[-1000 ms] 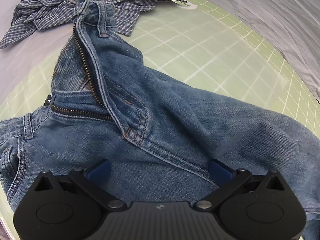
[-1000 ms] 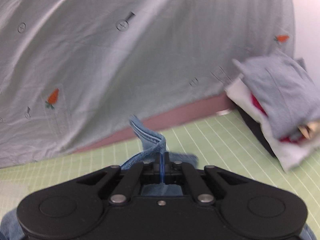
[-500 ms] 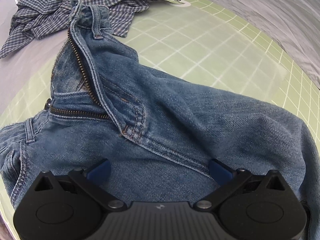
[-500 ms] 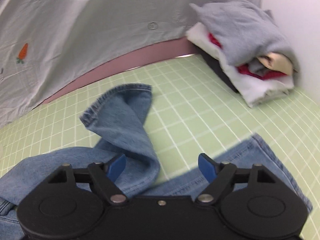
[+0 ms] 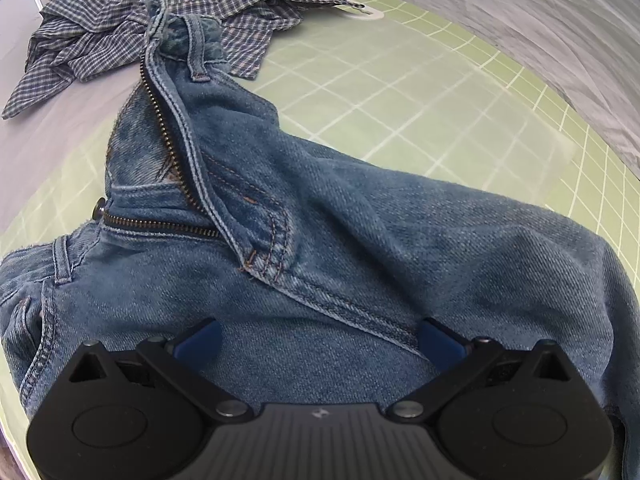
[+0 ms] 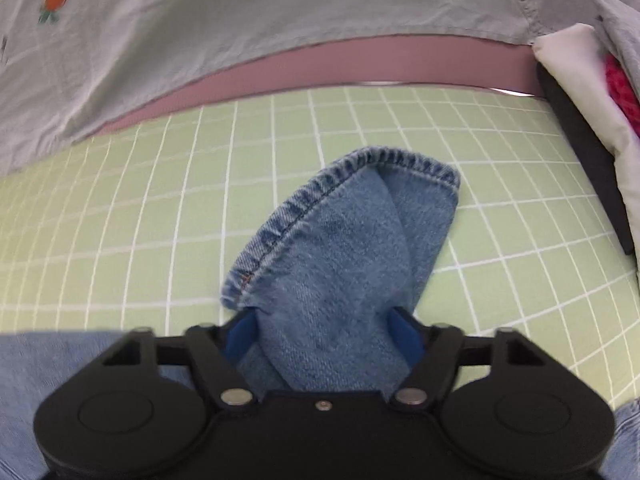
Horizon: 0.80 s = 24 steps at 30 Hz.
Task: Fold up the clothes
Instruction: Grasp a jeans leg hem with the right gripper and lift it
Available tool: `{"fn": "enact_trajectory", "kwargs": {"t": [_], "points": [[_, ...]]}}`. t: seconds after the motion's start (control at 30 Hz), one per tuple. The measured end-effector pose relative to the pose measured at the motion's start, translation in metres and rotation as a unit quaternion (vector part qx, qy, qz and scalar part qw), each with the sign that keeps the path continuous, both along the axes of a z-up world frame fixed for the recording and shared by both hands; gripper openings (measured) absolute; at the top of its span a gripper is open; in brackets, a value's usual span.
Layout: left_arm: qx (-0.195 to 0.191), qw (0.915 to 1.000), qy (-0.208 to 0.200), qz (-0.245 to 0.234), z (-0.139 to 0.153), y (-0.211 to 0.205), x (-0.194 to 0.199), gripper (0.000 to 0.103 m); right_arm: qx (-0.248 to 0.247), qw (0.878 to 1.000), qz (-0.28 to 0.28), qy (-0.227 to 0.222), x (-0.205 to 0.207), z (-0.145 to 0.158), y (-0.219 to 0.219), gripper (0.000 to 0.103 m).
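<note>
green gridded cutting mat (image 6: 120, 208) covers the work surface, with a pale grey sheet printed with carrots (image 6: 200, 28) draped along its far edge. across the mat lie the blue denim jeans (image 5: 360, 240), front up, fly unzipped and the zipper (image 5: 168, 136) gaping, the waistband running away from the left camera toward a crumpled checked shirt (image 5: 120, 20) that it touches. a stack of folded clothes (image 6: 600, 92) sits at the right edge of the mat, well apart from the jeans.

left gripper (image 5: 318, 340) points steeply down at the seat of the jeans, its jaws wide, blue pads either side of a seam with nothing pinched; it reads as pinning or waiting, and whether the pads press the cloth i cannot tell.

right gripper (image 6: 320, 332) has the bunched leg cuff (image 6: 344, 216) between its blue pads. its jaws have just been closing and now stand narrow around the rolled denim, which fills the gap and touches both pads, so i judge the cuff gripped.

to do this step well, the grip should take both layers of the hem, since the cuff is twisted and one layer could slip out when lifted. the leg probably needs untwisting and laying flat beside the other before any fold, while the left side keeps the hips from dragging.
</note>
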<state>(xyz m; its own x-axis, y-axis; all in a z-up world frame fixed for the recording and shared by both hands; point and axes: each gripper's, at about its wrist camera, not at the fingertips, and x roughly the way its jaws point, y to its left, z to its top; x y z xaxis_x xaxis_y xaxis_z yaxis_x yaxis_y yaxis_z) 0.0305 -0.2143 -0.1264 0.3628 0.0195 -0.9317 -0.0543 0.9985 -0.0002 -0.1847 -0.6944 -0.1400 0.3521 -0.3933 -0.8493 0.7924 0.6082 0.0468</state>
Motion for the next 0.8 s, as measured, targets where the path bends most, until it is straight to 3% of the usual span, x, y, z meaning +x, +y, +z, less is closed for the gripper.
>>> {"fn": "enact_trajectory", "kwargs": {"t": [0.03,0.17,0.27,0.33,0.37,0.43,0.53,0.63,0.73,0.8], "points": [[0.0,1.0,0.0,0.0,0.001,0.001,0.0,0.103,0.001,1.0,-0.008,-0.019,-0.003,0.006,-0.006,0.019],[-0.001,1.0,0.0,-0.002,0.002,0.004,-0.001,0.103,-0.068,0.988,-0.03,-0.132,-0.023,0.073,-0.023,0.014],[0.0,1.0,-0.002,-0.002,0.004,0.006,-0.002,0.103,-0.117,0.96,-0.078,-0.242,-0.059,0.136,-0.032,0.013],[0.0,1.0,-0.003,-0.002,0.005,0.007,-0.003,0.103,-0.151,0.944,-0.111,-0.274,-0.085,0.157,-0.031,0.013],[0.0,1.0,-0.003,-0.002,0.006,0.007,-0.003,0.103,-0.167,0.941,-0.121,-0.27,-0.096,0.159,-0.03,0.013],[-0.001,1.0,-0.003,-0.004,0.007,0.009,-0.003,0.103,-0.181,0.948,-0.138,-0.223,-0.111,0.141,-0.03,0.013],[-0.002,0.9999,-0.001,-0.011,0.009,0.011,-0.004,0.103,-0.111,0.966,-0.194,-0.13,-0.144,0.073,-0.036,0.014],[-0.003,0.9999,0.003,-0.016,0.008,0.01,-0.002,0.103,-0.019,0.959,-0.271,-0.085,-0.188,0.015,-0.022,0.015],[-0.003,0.9998,0.014,-0.015,0.006,0.003,0.005,0.103,-0.008,0.957,-0.285,-0.048,-0.208,-0.003,0.004,0.019],[-0.007,0.9994,0.029,-0.017,0.007,0.001,0.009,0.103,-0.014,0.958,-0.283,-0.038,-0.21,-0.001,0.011,0.028]]}}
